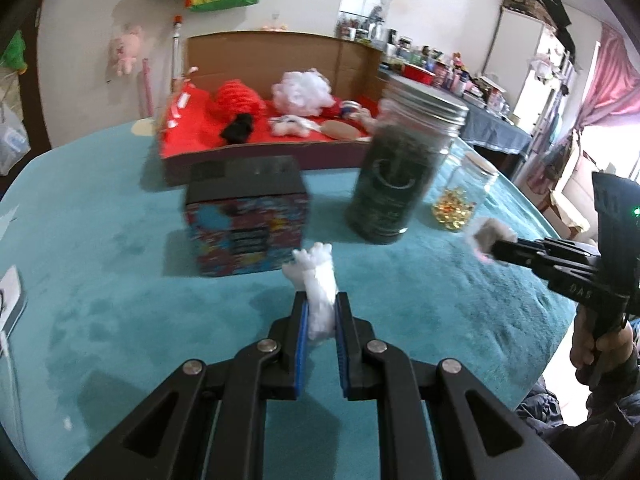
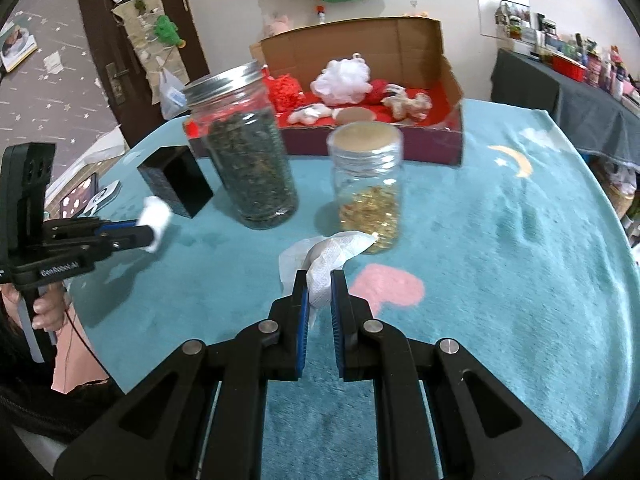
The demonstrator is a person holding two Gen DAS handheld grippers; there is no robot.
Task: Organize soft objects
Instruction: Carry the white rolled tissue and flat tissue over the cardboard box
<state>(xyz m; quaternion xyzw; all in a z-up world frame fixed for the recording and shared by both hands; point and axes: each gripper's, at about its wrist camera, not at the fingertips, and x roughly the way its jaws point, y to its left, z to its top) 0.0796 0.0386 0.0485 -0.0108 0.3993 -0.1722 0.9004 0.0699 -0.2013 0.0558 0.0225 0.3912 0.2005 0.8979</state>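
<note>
White soft wad (image 1: pixel 318 300) sits clenched between the left gripper (image 1: pixel 320 322) fingers, long axis pointing forward along them, lifted off the teal worktop (image 1: pixel 100 280). Right gripper (image 2: pixel 318 294) fingers are clamped on a white cloth wipe (image 2: pixel 334 254), which trails forward and up toward the small jar of gold bits (image 2: pixel 368 196). Cardboard box (image 2: pixel 450 76) with other soft items lies straight ahead, beyond the tall jar (image 2: pixel 248 160) and the small jar. Both loads look about equally far from the box; the jars stand between, so likely lift over them.
</note>
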